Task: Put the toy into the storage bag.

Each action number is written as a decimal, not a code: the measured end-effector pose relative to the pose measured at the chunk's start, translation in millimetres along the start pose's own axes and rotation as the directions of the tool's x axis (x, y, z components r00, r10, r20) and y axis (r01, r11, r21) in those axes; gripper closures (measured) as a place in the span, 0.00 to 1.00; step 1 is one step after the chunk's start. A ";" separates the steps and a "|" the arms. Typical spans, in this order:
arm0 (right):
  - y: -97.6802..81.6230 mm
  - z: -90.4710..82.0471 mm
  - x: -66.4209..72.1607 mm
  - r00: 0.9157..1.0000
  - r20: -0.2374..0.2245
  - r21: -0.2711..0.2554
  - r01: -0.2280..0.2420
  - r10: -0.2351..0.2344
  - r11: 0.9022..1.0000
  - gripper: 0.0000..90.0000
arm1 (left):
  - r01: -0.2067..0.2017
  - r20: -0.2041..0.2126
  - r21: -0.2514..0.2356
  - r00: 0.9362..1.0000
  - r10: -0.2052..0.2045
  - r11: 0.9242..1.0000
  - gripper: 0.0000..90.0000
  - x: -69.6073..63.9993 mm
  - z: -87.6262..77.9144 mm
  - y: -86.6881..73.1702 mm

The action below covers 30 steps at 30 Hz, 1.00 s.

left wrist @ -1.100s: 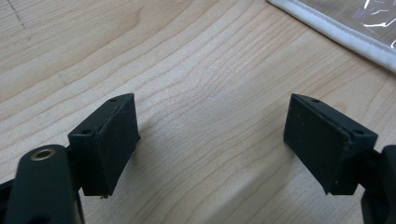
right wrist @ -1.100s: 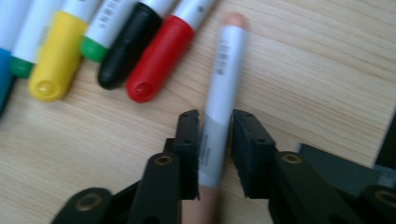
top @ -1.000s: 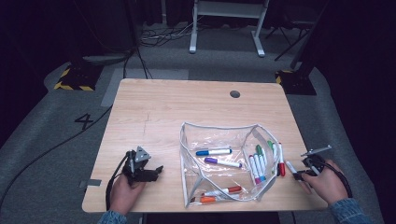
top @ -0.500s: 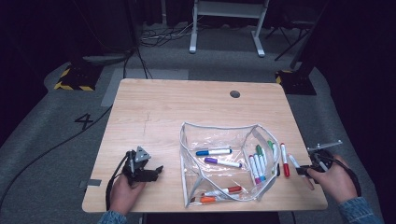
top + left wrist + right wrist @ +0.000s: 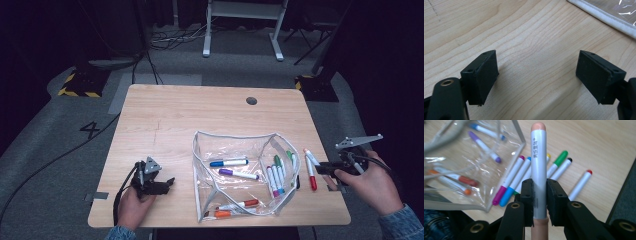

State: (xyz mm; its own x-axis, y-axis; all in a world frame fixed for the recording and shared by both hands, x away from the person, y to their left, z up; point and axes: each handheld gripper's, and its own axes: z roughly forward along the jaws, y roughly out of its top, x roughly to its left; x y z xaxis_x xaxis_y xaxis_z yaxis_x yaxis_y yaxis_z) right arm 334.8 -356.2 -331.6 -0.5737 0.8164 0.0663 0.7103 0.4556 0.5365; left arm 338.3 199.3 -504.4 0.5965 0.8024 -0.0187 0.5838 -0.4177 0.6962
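Observation:
My right gripper (image 5: 539, 195) is shut on a white marker with a peach cap (image 5: 539, 170), which stands lengthwise between the pads. In the high view this gripper (image 5: 325, 167) is held above the table's right edge, and the marker (image 5: 311, 156) points toward the clear zip pouch (image 5: 240, 150). The pouch lies open and holds a blue marker (image 5: 229, 162), a purple one (image 5: 239, 173) and orange and red ones (image 5: 235, 206). Several markers (image 5: 511, 182) lie beside the pouch. My left gripper (image 5: 169, 183) rests open near the front left, its pads (image 5: 486, 75) over bare wood.
A red-capped marker (image 5: 312, 177) lies alone on the wooden table (image 5: 175, 115) under my right gripper. The pouch's white edge (image 5: 604, 15) is just ahead of my left gripper. A round cable hole (image 5: 251, 100) sits at the back. Dark floor surrounds the table.
My right hand has risen from the table with the peach-capped marker in its grip and drifted slightly right. The left hand and gripper have stayed put.

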 end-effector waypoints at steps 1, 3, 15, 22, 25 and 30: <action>4.2 -3.8 3.3 1.000 -0.004 -0.009 0.017 -0.017 1.000 0.85 | 0.000 -0.002 -0.001 1.000 0.000 1.000 0.20 0.0 0.0 -0.1; 12.6 -11.2 10.5 0.999 -0.015 -0.025 0.046 -0.046 0.999 0.85 | -0.001 -0.001 -0.001 1.000 0.001 1.000 0.20 0.0 0.1 0.0; 55.4 -25.6 61.8 0.972 -0.095 -0.059 0.211 -0.216 0.976 0.85 | -0.001 -0.002 -0.001 1.000 0.001 1.000 0.20 0.0 0.0 0.0; 75.1 -23.1 90.2 0.944 -0.136 -0.062 0.294 -0.300 0.954 0.85 | -0.001 -0.001 -0.001 1.000 0.001 1.000 0.20 0.1 0.1 0.0; 83.0 -19.8 102.5 0.929 -0.155 -0.055 0.331 -0.336 0.942 0.85 | -0.001 -0.001 0.000 1.000 0.001 1.000 0.20 0.1 -0.1 0.0; 93.5 -11.2 121.6 0.902 -0.173 -0.034 0.395 -0.395 0.918 0.85 | 0.005 0.002 -0.001 1.000 -0.005 1.000 0.20 -0.3 0.1 -0.1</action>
State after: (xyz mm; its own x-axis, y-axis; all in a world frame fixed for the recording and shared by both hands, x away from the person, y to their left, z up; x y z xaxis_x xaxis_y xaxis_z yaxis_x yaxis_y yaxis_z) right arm 326.8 -218.3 -264.0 -0.8686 0.4954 -0.0069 0.4113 0.7288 0.5474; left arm 338.2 199.0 -504.6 0.5943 0.8039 -0.0238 0.5865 -0.4129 0.6968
